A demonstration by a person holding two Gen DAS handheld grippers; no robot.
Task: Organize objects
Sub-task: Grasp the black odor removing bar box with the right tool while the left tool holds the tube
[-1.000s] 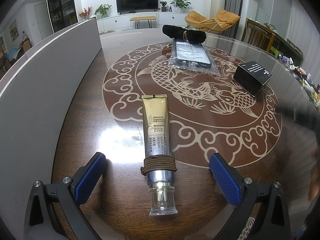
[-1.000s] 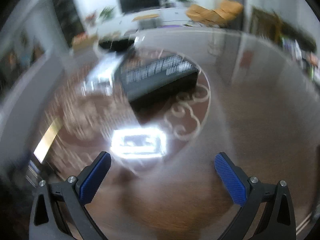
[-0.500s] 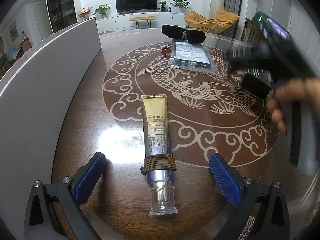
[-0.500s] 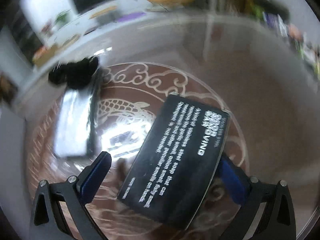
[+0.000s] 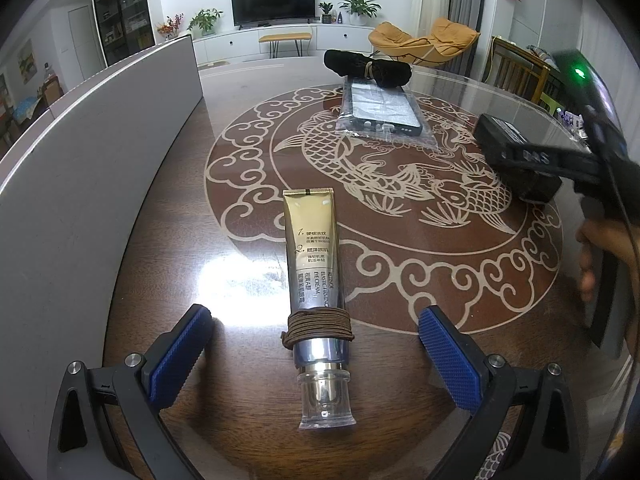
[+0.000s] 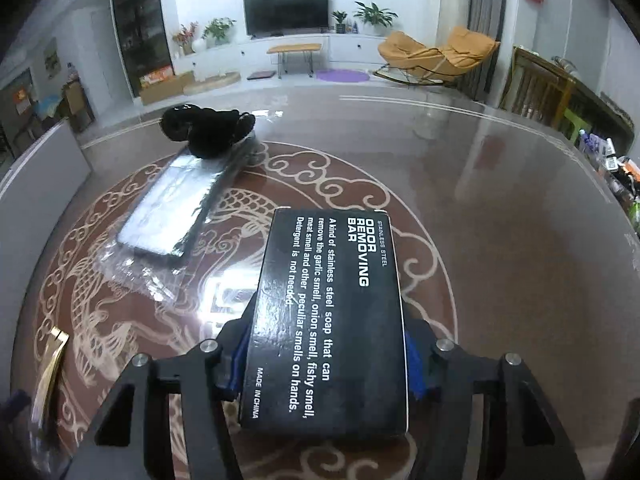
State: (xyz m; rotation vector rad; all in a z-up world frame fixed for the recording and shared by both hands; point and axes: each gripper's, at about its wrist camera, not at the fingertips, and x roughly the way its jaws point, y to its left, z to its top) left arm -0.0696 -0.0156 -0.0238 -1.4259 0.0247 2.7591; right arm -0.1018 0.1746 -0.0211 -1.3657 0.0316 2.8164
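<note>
R tongs (image 6: 326, 364) grip black box (image 6: 326, 320) – phone case (image 6: 172, 208) (bagged) near.

A: What colours mark the table (image 5: 172, 216)?

B: Dark brown wood grain under a glossy top, with a reddish-brown roundel bearing a cream fish ringed by cream cloud scrolls.

A: And the tube (image 5: 314, 264)?

B: Gold at the crimped end, shading to silver, with white lettering, a clear cap and a dark brown cord (image 5: 318, 326) wound around it.

A: The box (image 6: 326, 320)?

B: Black, printed with white text.

A: The remaining items?

B: A black cloth roll (image 5: 366, 68); a dark phone case (image 5: 380, 110) in a clear wrapper; blue ribbed pads (image 5: 450, 364) on black gripper frames; a pale grey panel (image 5: 80, 168) at the left.
</note>
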